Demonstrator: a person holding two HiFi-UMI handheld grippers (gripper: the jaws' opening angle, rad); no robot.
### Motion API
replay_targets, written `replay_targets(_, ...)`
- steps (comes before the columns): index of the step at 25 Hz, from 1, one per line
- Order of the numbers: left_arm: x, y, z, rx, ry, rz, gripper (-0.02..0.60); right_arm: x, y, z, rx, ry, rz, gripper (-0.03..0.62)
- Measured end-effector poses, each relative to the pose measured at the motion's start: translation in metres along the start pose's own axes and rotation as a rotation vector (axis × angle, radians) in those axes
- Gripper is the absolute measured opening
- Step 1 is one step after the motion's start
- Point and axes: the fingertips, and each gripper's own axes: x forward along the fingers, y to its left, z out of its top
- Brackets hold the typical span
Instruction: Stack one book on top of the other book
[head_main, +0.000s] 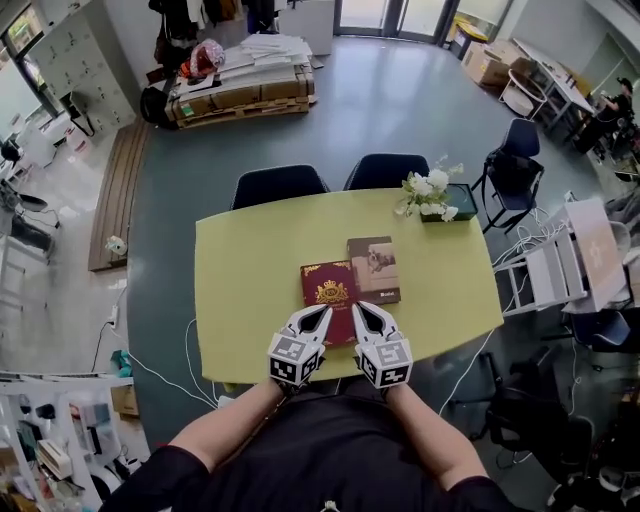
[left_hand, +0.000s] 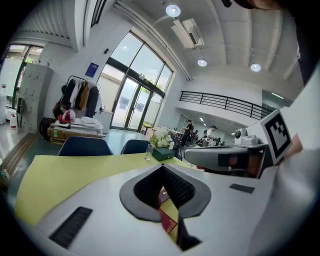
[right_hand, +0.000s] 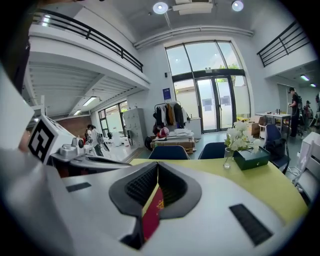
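A red book (head_main: 328, 284) with a gold emblem lies flat on the yellow-green table (head_main: 245, 300). A brown book (head_main: 373, 268) lies right beside it, a little farther back. My left gripper (head_main: 325, 311) hovers over the red book's near left corner, jaws shut. My right gripper (head_main: 357, 308) hovers over its near right corner, also shut. In the left gripper view the jaws (left_hand: 162, 167) meet at the tips, and the red book (left_hand: 169, 222) shows below through the gap behind them. The right gripper view shows the same: tips together (right_hand: 157, 165), red book (right_hand: 151, 215) beneath. Neither gripper holds anything.
White flowers in a glass and a dark green box (head_main: 432, 196) stand at the table's far right edge. Two dark chairs (head_main: 280, 185) (head_main: 385, 170) are pushed in at the far side. A white cart (head_main: 545, 275) and cables stand to the right of the table.
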Motion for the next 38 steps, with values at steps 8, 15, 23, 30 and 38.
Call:
replay_targets(8,0.056,0.011,-0.001,-0.012,0.073,0.022,0.009,0.02,-0.072,-0.002,0.019,0.028,-0.026,0.017)
replay_targets(15,0.144,0.021,-0.003,-0.036,0.191,0.083,0.013,0.069,-0.171,-0.027,0.078,0.172,0.03,0.018)
replay_targets(23,0.228,0.07,-0.045,-0.176,0.369,0.193,0.128,0.13,-0.246,-0.081,0.17,0.315,0.093,0.077)
replay_targets(30,0.271,0.106,-0.075,-0.252,0.476,0.243,0.173,0.167,-0.278,-0.116,0.214,0.396,0.142,0.133)
replay_targets(38,0.31,0.133,-0.111,-0.293,0.616,0.259,0.204,0.2,-0.301,-0.161,0.244,0.501,0.145,0.164)
